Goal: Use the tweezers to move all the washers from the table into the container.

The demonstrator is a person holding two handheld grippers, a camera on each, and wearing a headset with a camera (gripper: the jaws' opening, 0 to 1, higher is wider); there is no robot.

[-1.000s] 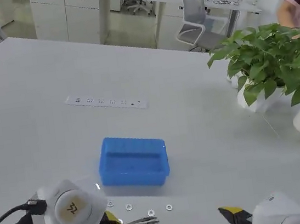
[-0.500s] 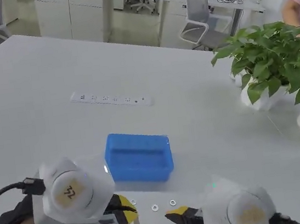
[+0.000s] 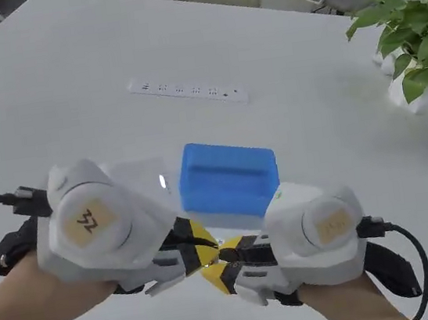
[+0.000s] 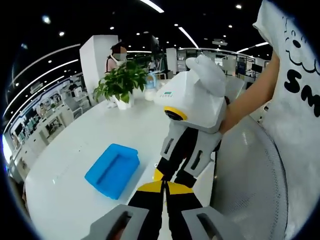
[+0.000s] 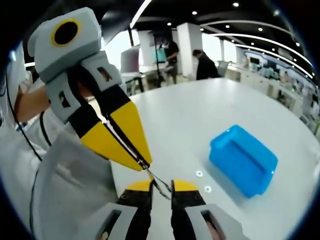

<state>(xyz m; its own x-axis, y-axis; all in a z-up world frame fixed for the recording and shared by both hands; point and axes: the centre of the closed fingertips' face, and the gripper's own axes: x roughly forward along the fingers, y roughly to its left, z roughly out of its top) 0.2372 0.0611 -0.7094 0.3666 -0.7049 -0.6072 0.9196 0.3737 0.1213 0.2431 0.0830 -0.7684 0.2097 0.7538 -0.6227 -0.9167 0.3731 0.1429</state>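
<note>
The blue container (image 3: pixel 228 180) stands on the white table (image 3: pixel 70 84), just beyond both grippers. My left gripper (image 3: pixel 202 248) is shut on the thin dark tweezers (image 5: pixel 150 175), whose tips point at my right gripper (image 3: pixel 220 266). In the right gripper view, the left gripper (image 5: pixel 145 162) comes in from the left. The tweezer tips lie between the yellow fingertips of the right gripper (image 5: pixel 161 187), whose jaws stand a little apart. Two washers (image 5: pixel 199 173) lie on the table in front of the container (image 5: pixel 243 160). In the left gripper view, the right gripper (image 4: pixel 159 174) faces the left gripper (image 4: pixel 165 189).
A white power strip (image 3: pixel 187 91) lies beyond the container. A potted plant (image 3: pixel 415 39) stands at the far right. The person's white shirt (image 4: pixel 295 125) is close behind the right gripper. People stand far off in the room.
Both grippers have risen and come together nose to nose in front of the container. The right gripper has closed in on the tweezer tips. The head camera has tilted down.
</note>
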